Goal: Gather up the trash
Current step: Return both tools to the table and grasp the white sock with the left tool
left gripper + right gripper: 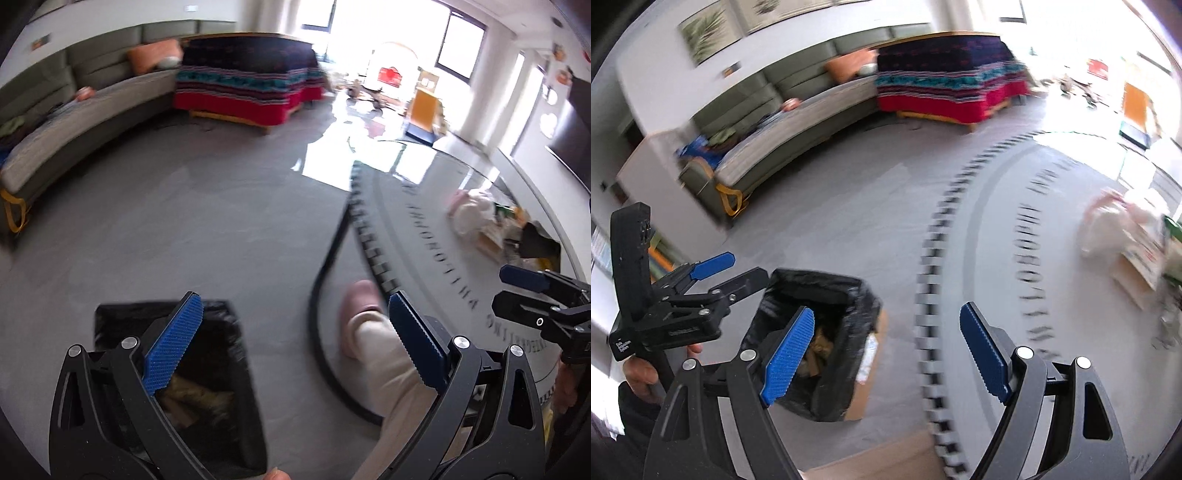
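Observation:
A cardboard bin lined with a black bag (827, 325) stands on the grey floor and holds brownish scraps; it also shows in the left wrist view (207, 384). My left gripper (295, 332) is open and empty above the bin; it also shows at the left of the right wrist view (733, 269). My right gripper (886, 347) is open and empty, right of the bin; it also shows at the right edge of the left wrist view (506, 288). A pile of trash with a white plastic bag (1108, 229) lies on the floor to the right; it also shows in the left wrist view (476, 214).
A long grey couch (85, 110) runs along the far wall, beside a table under a striped cloth (251, 81). The floor carries a round printed pattern with lettering (1030, 251). The person's leg and pink shoe (358, 306) stand right of the bin. A flat cardboard piece (871, 461) lies near.

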Demonstrator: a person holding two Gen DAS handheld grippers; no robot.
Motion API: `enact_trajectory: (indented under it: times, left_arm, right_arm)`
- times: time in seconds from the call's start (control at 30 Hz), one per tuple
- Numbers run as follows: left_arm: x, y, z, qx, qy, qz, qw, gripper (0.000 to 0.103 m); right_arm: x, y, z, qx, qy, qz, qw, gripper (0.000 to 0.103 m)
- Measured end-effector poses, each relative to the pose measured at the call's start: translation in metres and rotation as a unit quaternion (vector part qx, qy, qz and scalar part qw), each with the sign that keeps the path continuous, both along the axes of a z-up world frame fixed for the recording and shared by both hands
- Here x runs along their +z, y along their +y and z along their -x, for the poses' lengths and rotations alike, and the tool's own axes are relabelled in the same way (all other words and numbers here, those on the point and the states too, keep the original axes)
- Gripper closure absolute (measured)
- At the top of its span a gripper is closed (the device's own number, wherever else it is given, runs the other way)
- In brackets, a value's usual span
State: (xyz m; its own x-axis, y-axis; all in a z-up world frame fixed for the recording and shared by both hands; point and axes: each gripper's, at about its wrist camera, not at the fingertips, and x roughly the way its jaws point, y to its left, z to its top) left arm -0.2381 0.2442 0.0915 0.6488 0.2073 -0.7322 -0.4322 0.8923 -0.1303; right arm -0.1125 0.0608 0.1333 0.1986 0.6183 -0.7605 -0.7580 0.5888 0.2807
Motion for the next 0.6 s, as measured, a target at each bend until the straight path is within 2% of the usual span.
enact_trajectory:
  times: [0.13,0.27,0.43,0.6]
  left_arm:
    - [-0.002,-0.019,-0.045,-0.041,0.001,0.022,0.9989,0.006]
    - [-0.002,-0.048,-0.088,-0.074,0.014,0.0,0.9971,0.005]
    - [-0.007,-0.082,-0.153,-0.127,0.02,0.017,0.9915,0.005]
    - [-0.009,-0.111,-0.208,-0.159,0.024,0.012,0.9869,0.005]
  right_arm:
    - [-0.006,-0.042,-0.03,-0.054,0.001,0.007,0.999,0.021]
    - [-0.012,-0.08,-0.058,-0.102,0.007,0.014,0.995,0.021]
    - [-0.02,-0.125,-0.089,-0.161,0.019,0.016,0.987,0.021]
    - [-0.029,-0.158,-0.114,-0.202,0.032,0.012,0.979,0.021]
